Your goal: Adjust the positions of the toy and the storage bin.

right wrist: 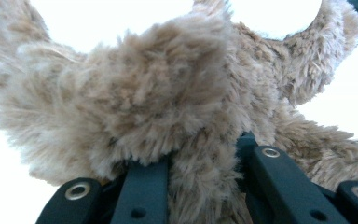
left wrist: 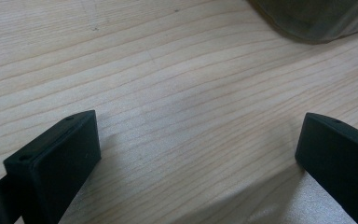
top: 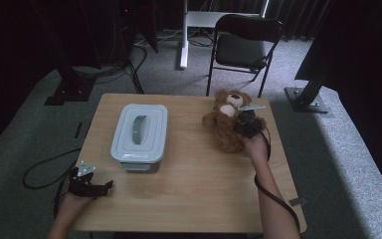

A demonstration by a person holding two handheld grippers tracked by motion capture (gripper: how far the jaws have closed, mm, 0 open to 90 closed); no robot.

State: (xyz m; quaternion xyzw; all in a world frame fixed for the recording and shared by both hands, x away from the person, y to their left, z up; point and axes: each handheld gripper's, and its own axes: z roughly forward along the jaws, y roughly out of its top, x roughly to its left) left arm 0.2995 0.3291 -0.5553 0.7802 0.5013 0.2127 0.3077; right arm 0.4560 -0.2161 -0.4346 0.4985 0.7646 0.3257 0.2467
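A brown teddy bear [top: 226,122] hangs over the right side of the wooden table [top: 194,184], held by my right gripper [top: 246,124]. In the right gripper view its fur [right wrist: 168,107] bulges over both black jaws, which are shut on it [right wrist: 200,186]. My left gripper [top: 102,186] rests at the table's front left corner. Its jaws stand wide apart over bare wood [left wrist: 196,140], with nothing between them.
A pale lidded plastic box [top: 140,132] stands left of the table's middle; its corner [left wrist: 317,18] shows at the top of the left gripper view. A black folding chair [top: 243,45] stands beyond the table's far edge. Cables trail from both grippers.
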